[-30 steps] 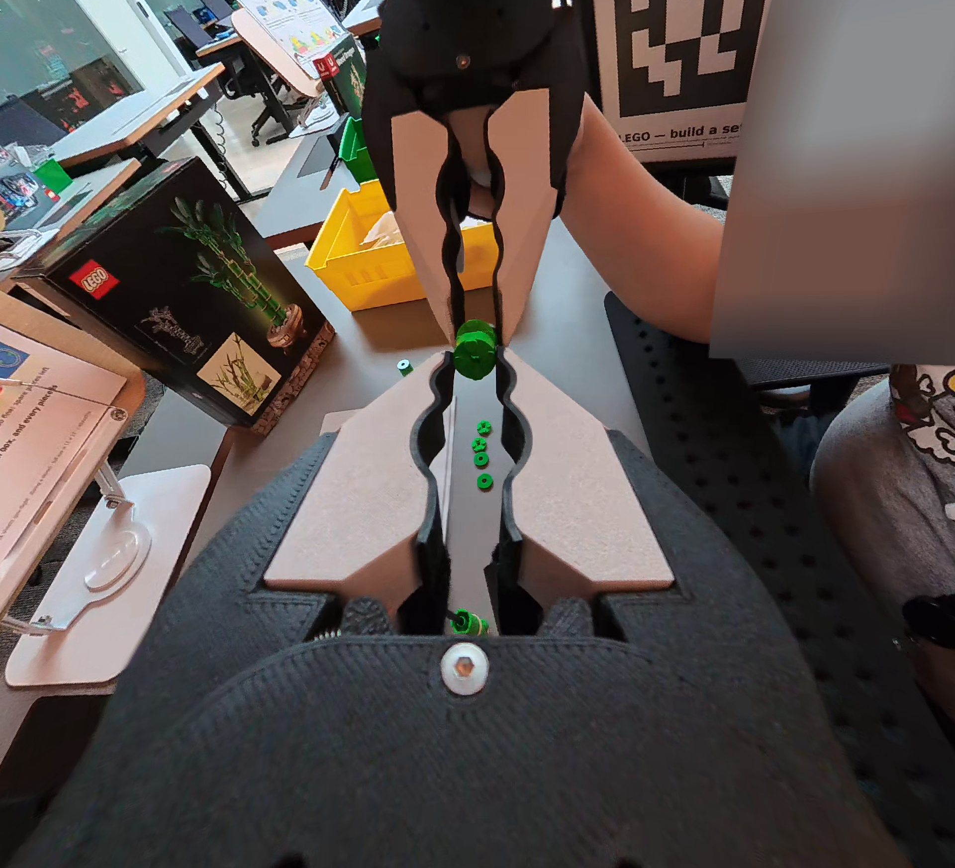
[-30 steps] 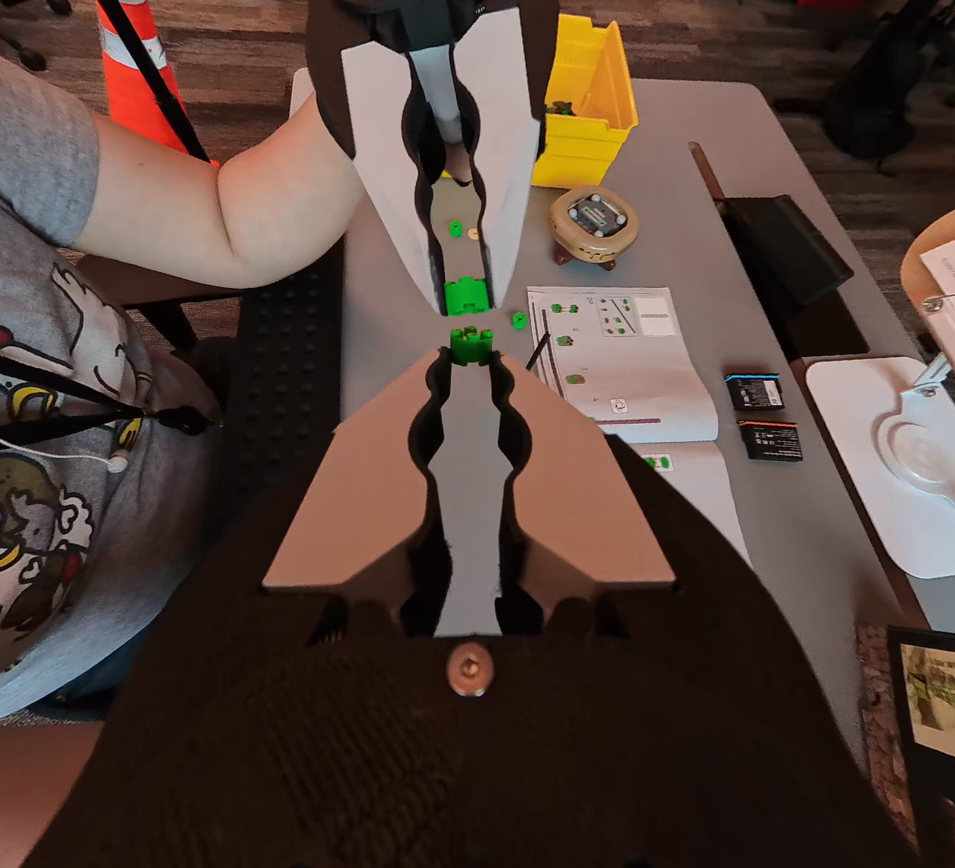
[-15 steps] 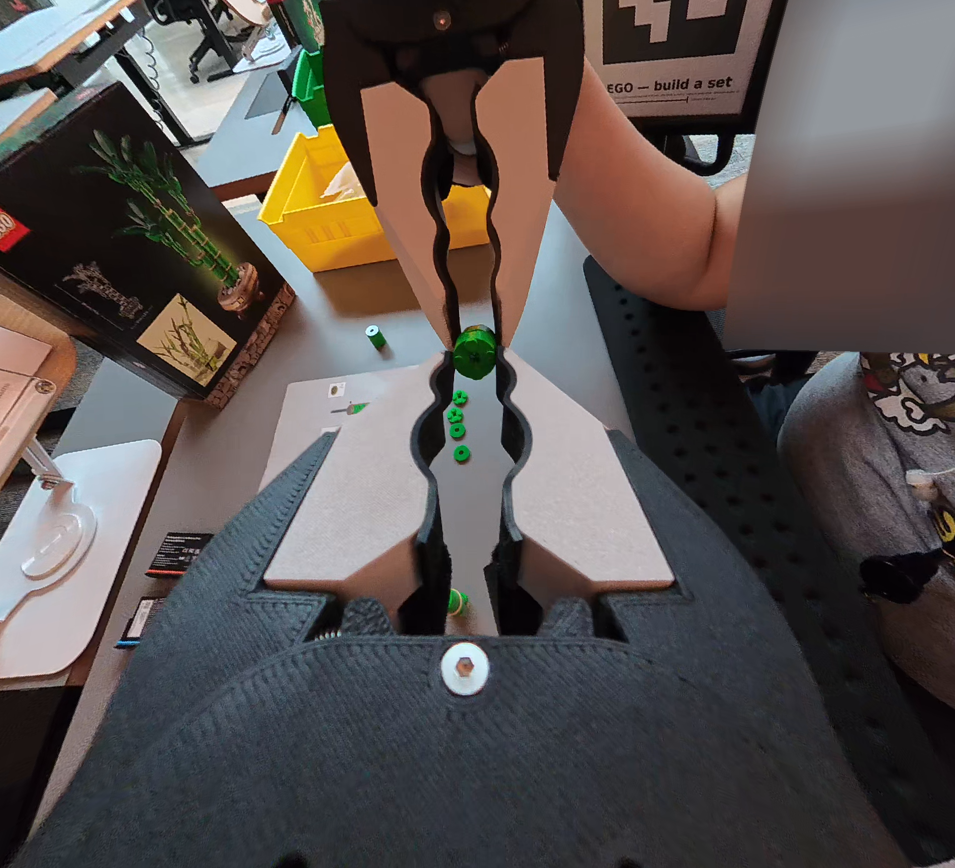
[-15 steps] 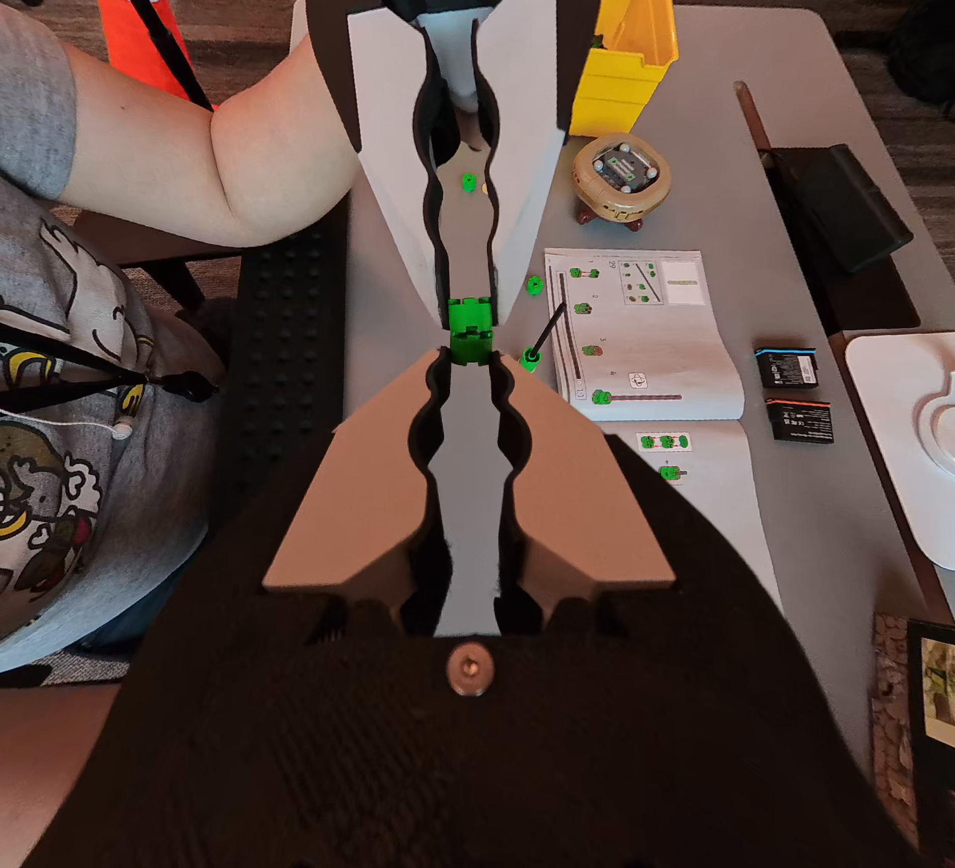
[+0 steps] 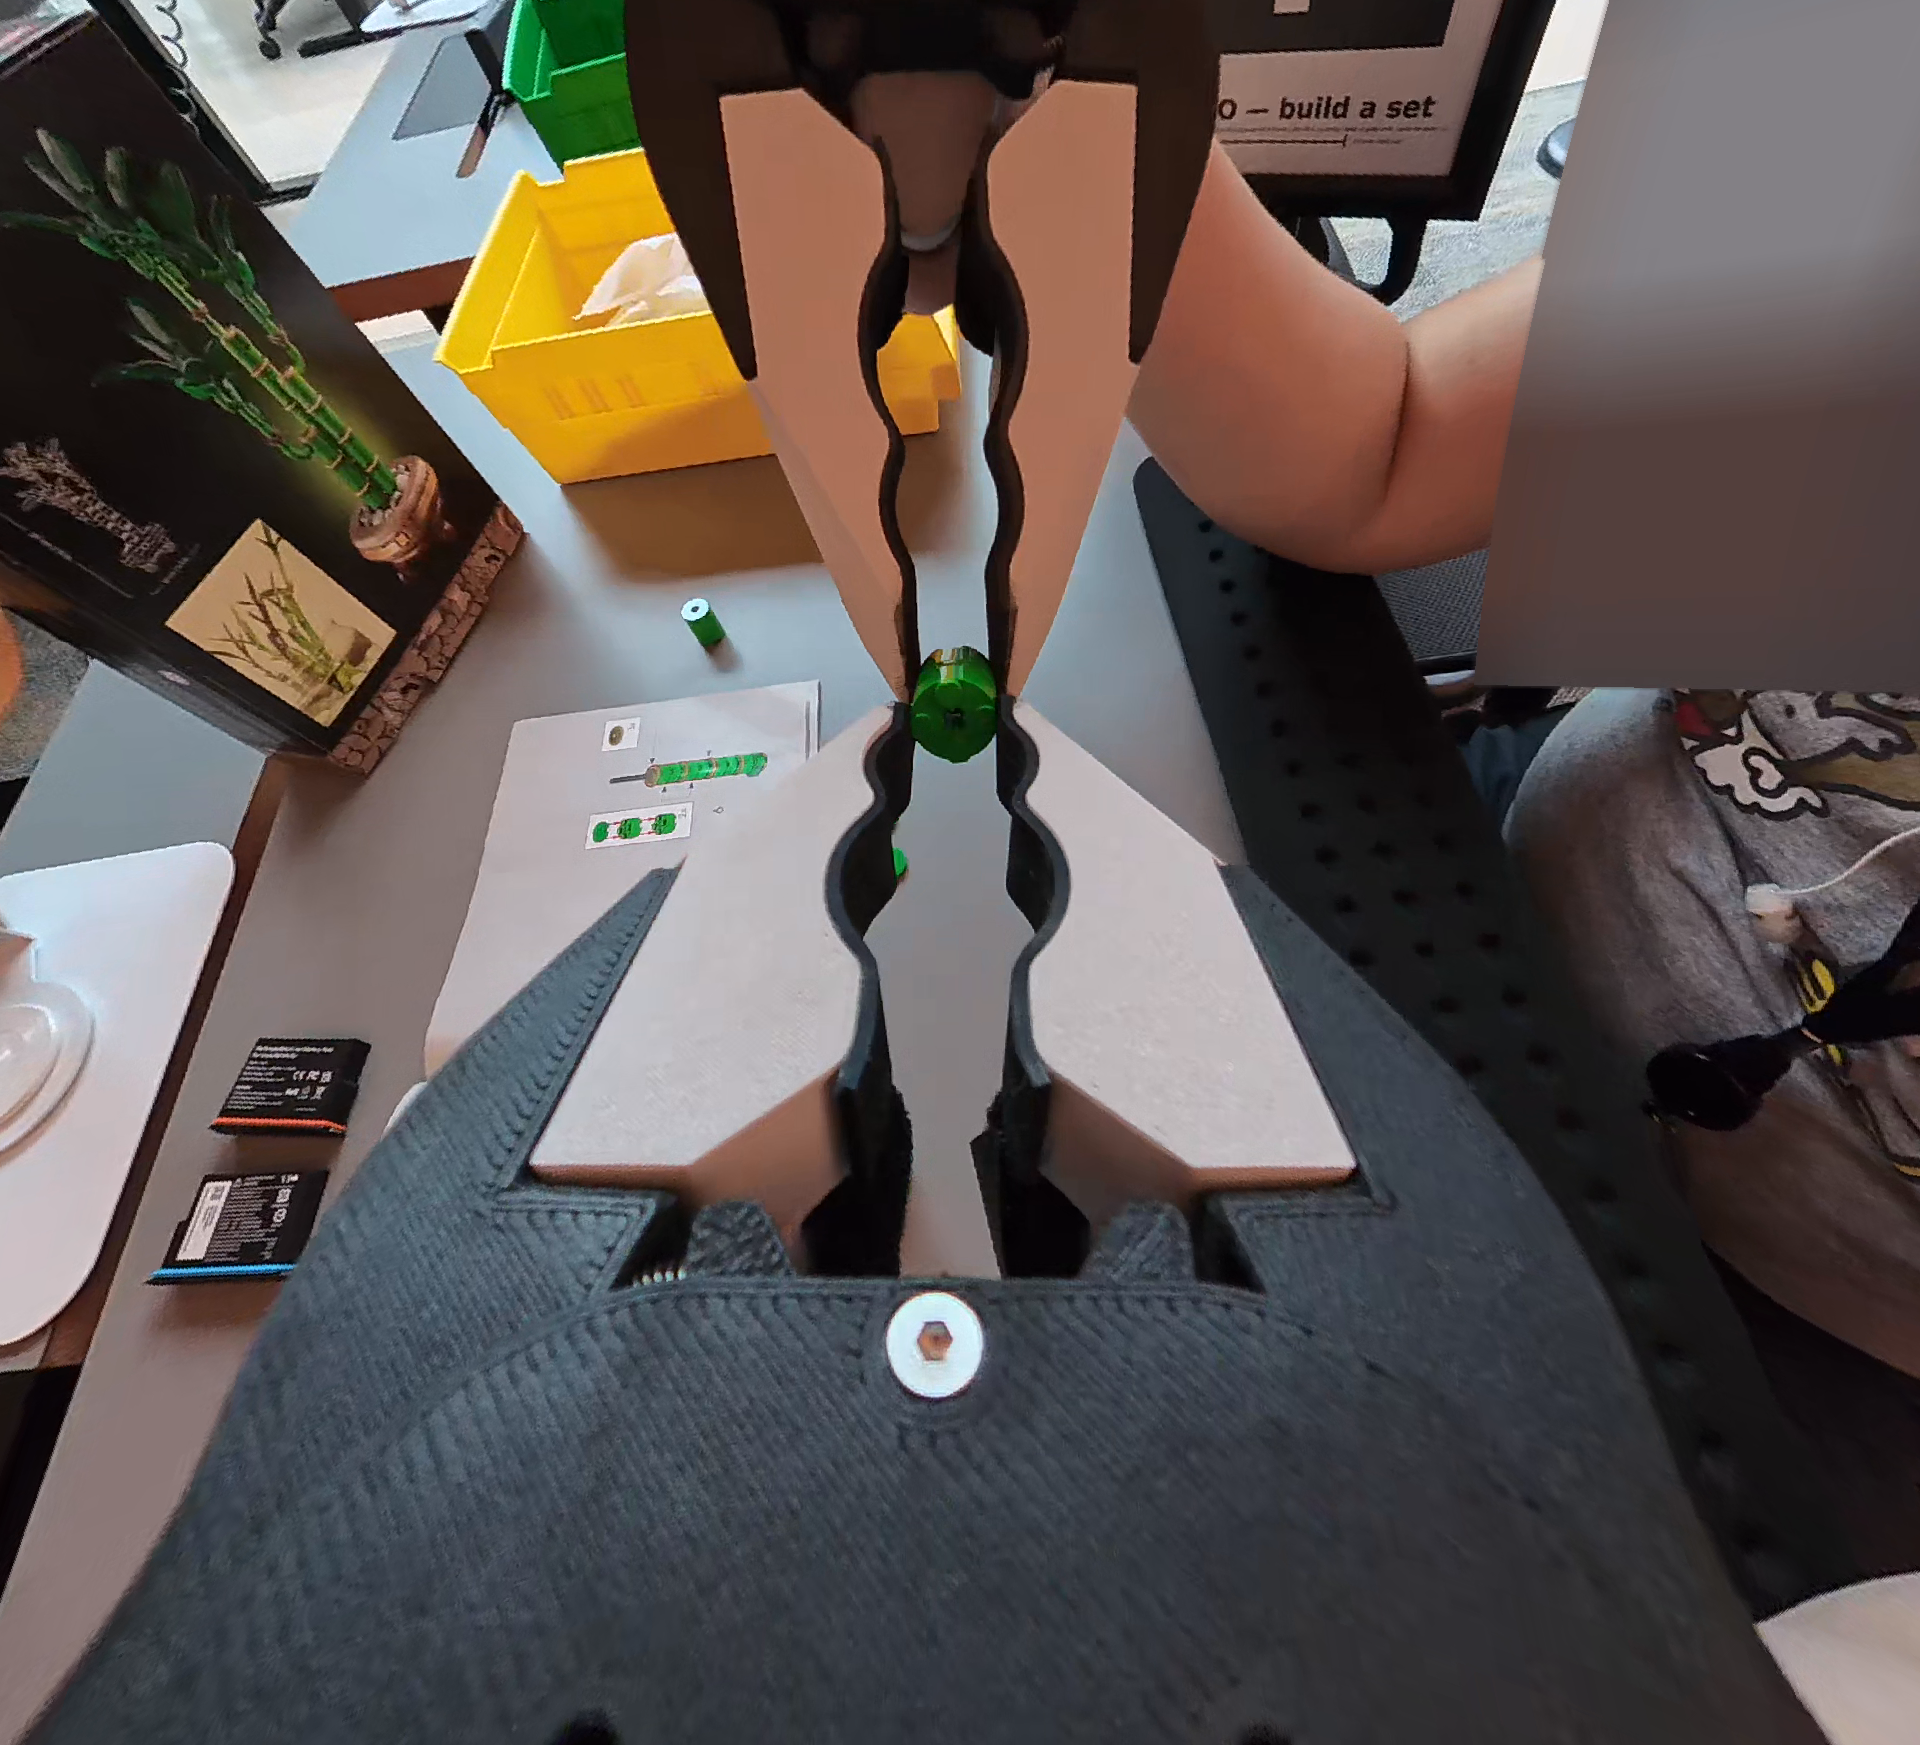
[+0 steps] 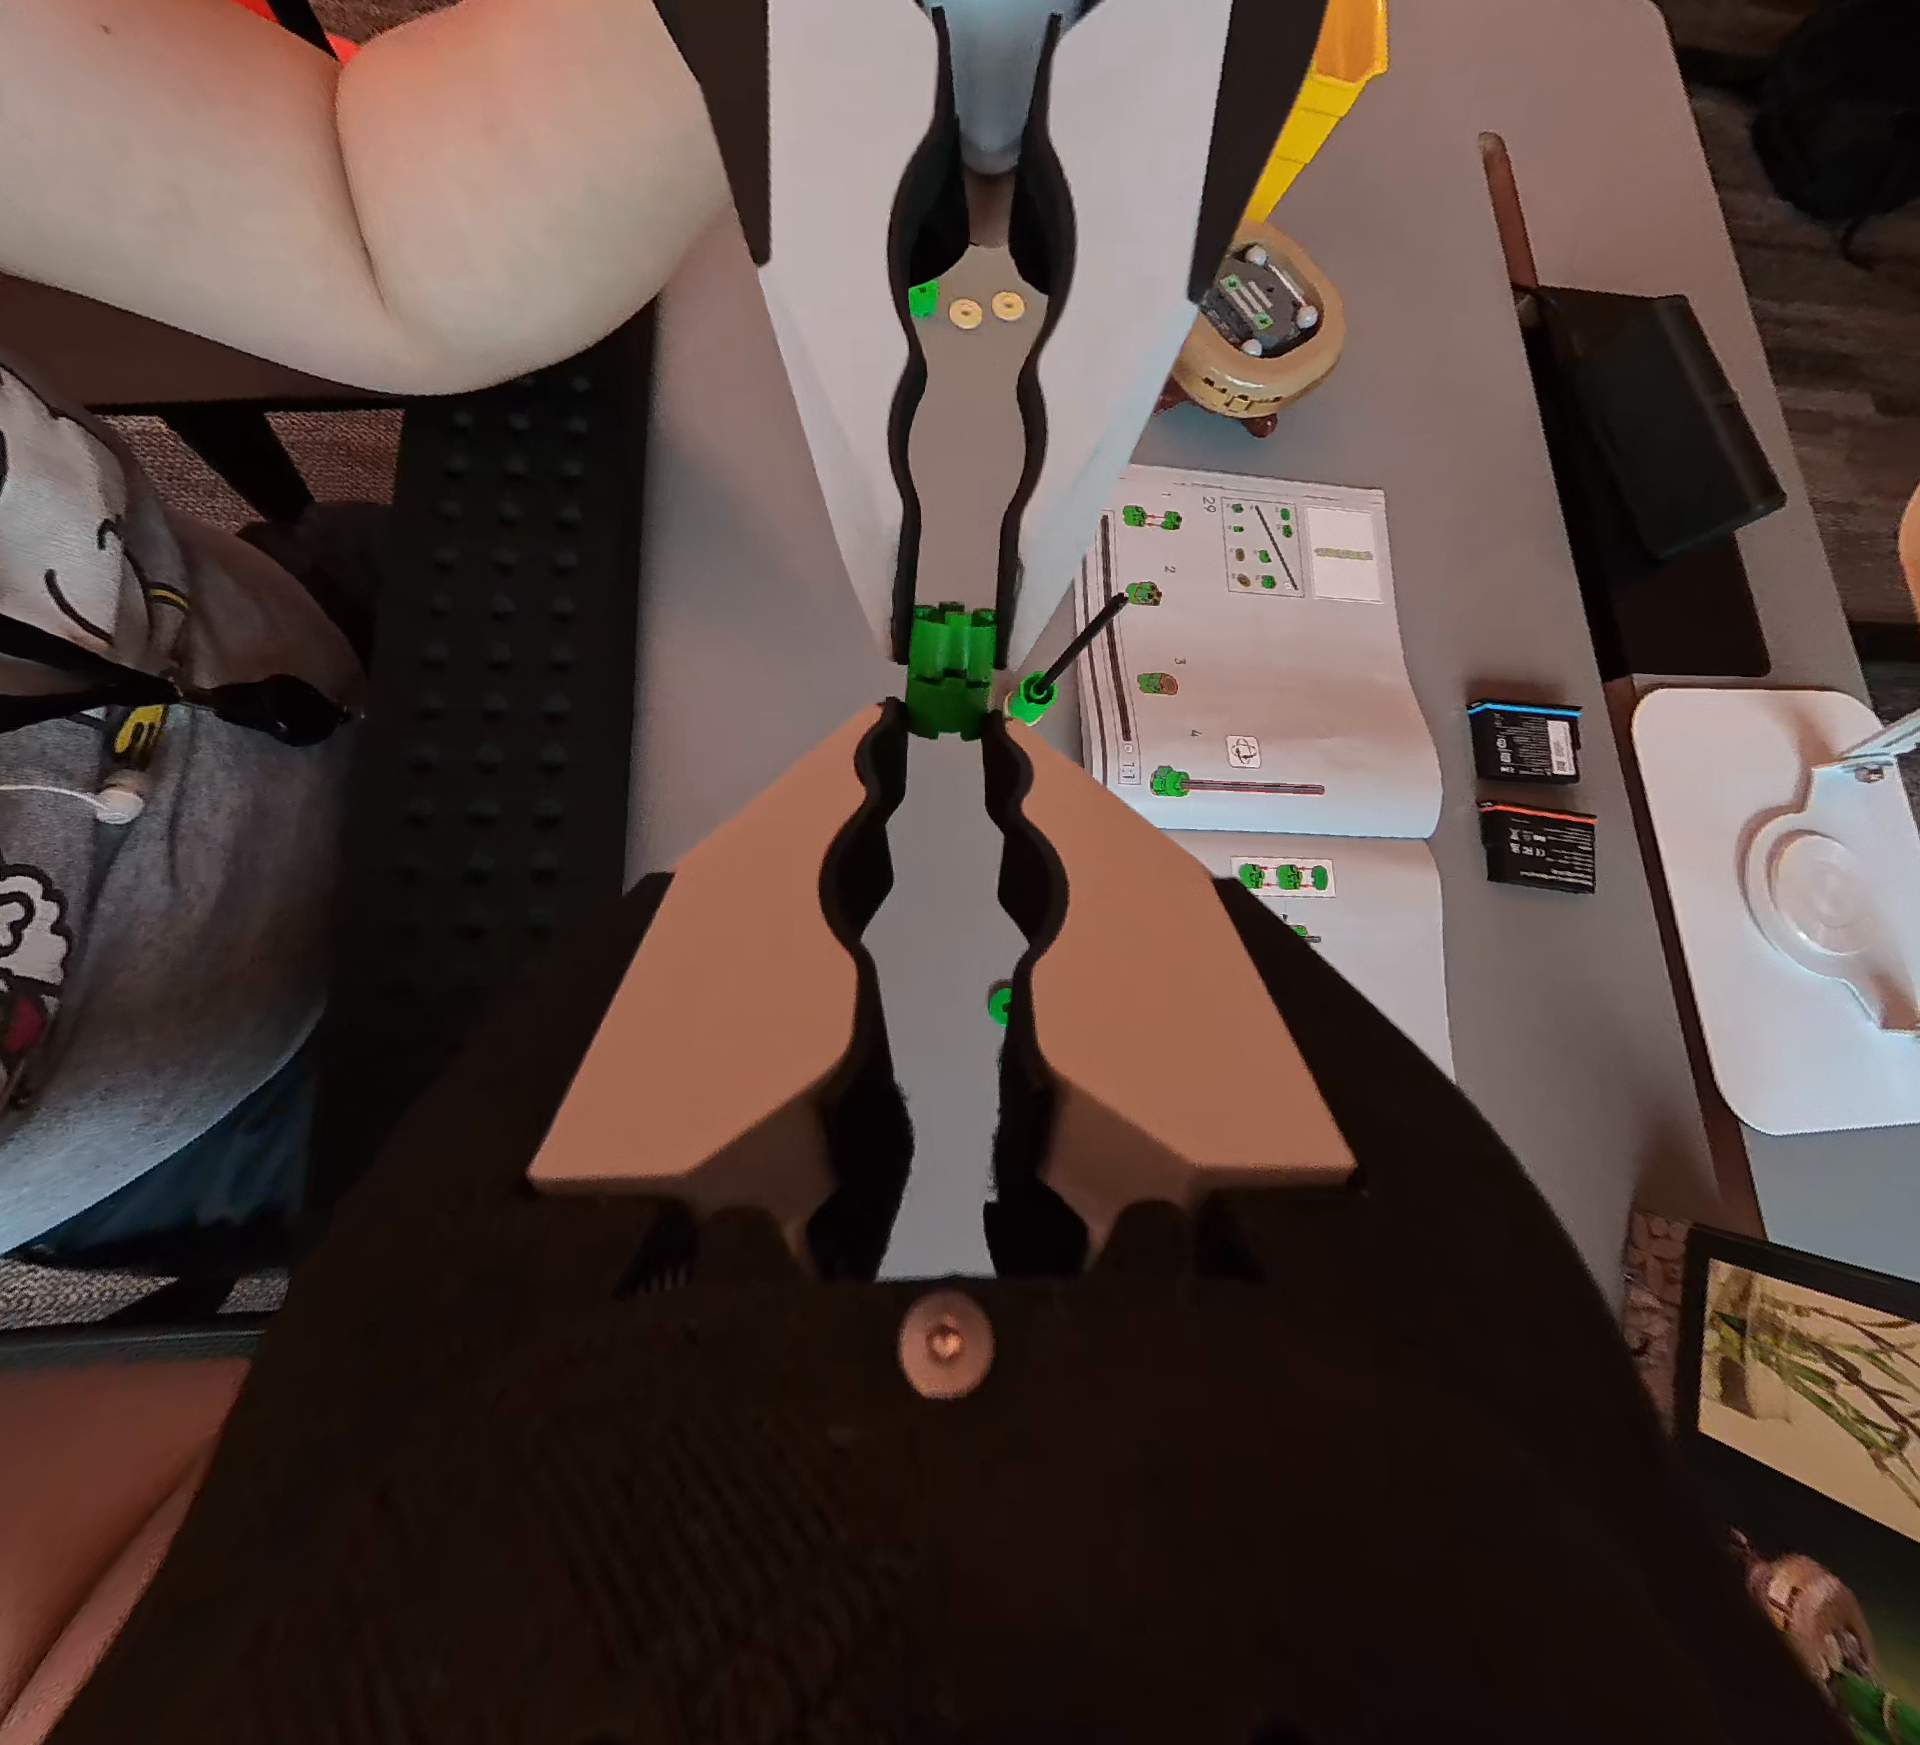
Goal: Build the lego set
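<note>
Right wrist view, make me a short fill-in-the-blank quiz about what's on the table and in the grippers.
1. Both grippers pinch round Lego pieces coloured ____.
2. The open instruction booklet lies ____ of the right gripper.
3. Beyond the booklet stands a tan pot base; behind it is a bin coloured ____.

Missing words: green; right; yellow

The left claw (image 5: 951, 708) and the right claw (image 6: 943, 719) point straight at each other, tips almost touching, each nipped tight on one end of a joined green piece (two stacked round bricks, as seen in the right wrist view). A bare forearm (image 5: 1299, 407) reaches in behind the right claw.
</note>
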